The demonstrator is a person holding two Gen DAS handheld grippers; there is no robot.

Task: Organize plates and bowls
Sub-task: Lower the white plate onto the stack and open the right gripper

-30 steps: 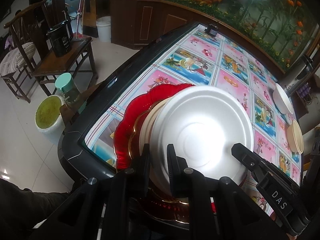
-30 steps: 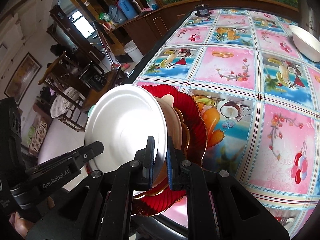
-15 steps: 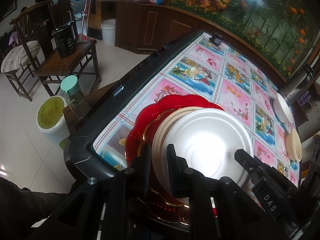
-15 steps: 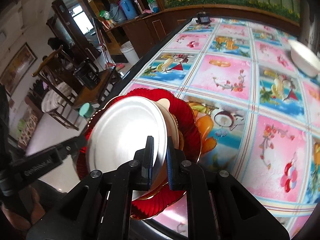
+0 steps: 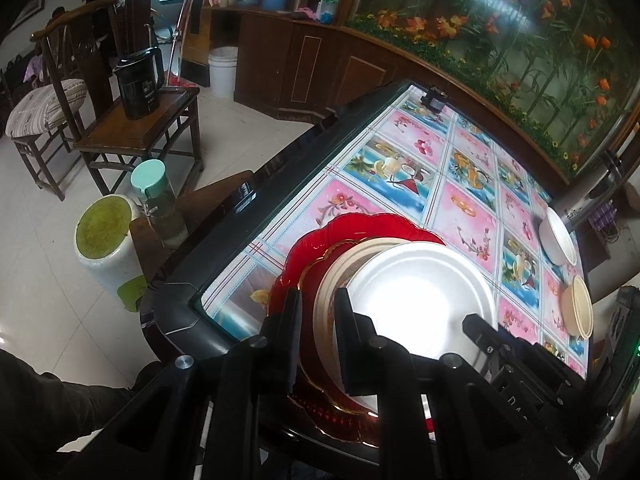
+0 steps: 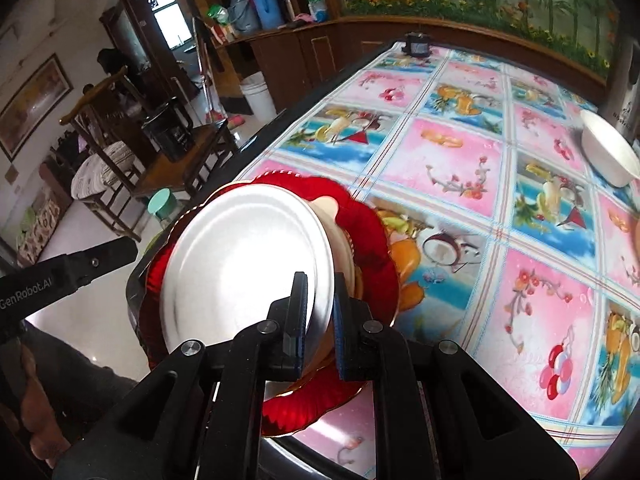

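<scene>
At the lower centre of each view, the left gripper (image 5: 318,340) pinches the stack's near rim, and the right gripper (image 6: 320,320) pinches the white plate (image 6: 244,264) atop the red plate (image 6: 372,256) on the table (image 6: 460,152)'s near corner.

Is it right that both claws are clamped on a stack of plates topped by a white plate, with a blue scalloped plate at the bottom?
Not quite: in the right wrist view the bottom scalloped glass plate is red, not blue.
</scene>
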